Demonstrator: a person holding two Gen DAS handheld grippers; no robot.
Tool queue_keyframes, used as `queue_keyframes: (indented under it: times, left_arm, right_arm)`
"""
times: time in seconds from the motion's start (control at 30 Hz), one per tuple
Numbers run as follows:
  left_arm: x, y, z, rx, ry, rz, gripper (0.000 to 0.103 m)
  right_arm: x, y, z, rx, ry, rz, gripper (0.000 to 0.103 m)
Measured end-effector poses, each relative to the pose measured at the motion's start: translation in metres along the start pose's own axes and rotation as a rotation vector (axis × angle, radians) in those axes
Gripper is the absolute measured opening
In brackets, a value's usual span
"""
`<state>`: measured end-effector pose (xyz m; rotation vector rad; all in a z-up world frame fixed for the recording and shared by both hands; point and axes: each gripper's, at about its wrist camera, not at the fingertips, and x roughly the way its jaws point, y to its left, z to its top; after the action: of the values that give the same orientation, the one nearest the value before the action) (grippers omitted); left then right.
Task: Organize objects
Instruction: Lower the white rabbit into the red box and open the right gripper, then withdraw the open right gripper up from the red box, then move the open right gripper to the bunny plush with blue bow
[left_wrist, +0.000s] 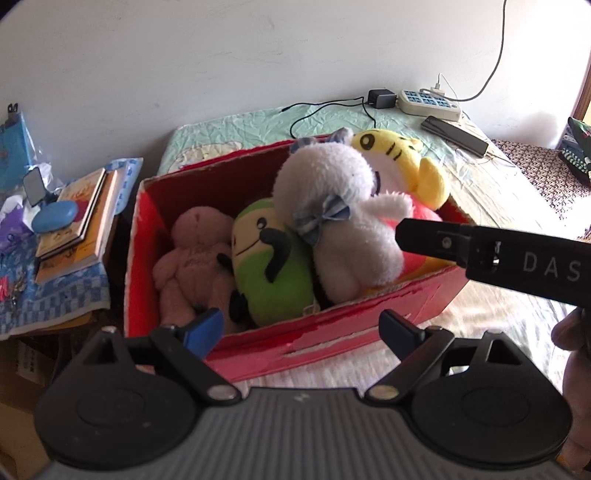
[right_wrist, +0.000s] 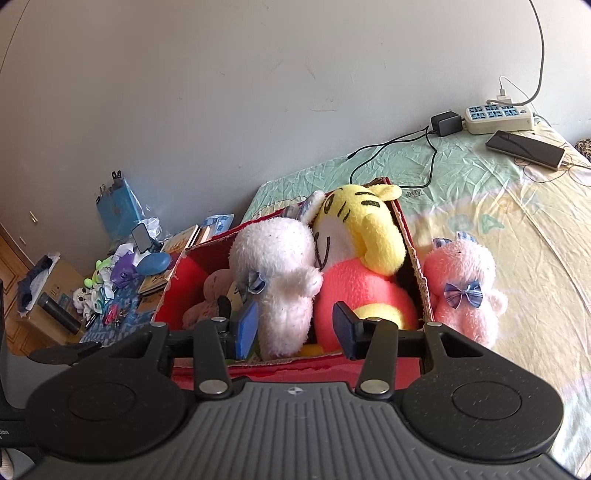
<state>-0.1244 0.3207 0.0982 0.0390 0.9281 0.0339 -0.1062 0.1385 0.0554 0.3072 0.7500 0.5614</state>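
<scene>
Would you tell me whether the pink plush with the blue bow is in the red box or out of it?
Out. The pink plush sits on the bedsheet against the outside of the red box.

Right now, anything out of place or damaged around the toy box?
Yes. One pink plush with a plaid bow sits on the bed outside the red box, against its right wall, while the other toys are inside. The box's front rim is torn and ragged. The white plush is piled high, above the rim.
</scene>
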Motion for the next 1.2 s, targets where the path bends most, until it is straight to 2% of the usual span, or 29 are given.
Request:
queue_keyframes:
  times: [0.23,0.4,0.87,1.2]
  left_arm:
    - [0.003,0.003,-0.011,-0.038,0.039,0.011,0.092]
    - [0.010,-0.003,-0.017,-0.023,0.056,0.022,0.092]
    - [0.038,-0.024,-0.026,0.012,0.140,-0.041,0.092]
    - [0.059,-0.035,-0.034,0.021,0.203,-0.042,0.092]
  right_arm:
    - [-0.005,0.001,-0.009,0.008,0.020,-0.025,0.048]
    - [-0.007,-0.003,-0.014,0.038,0.036,-0.027,0.048]
    - [-0.006,-0.017,-0.025,0.080,0.081,-0.054,0.048]
    - [-0.001,-0.027,-0.032,0.112,0.122,-0.128,0.048]
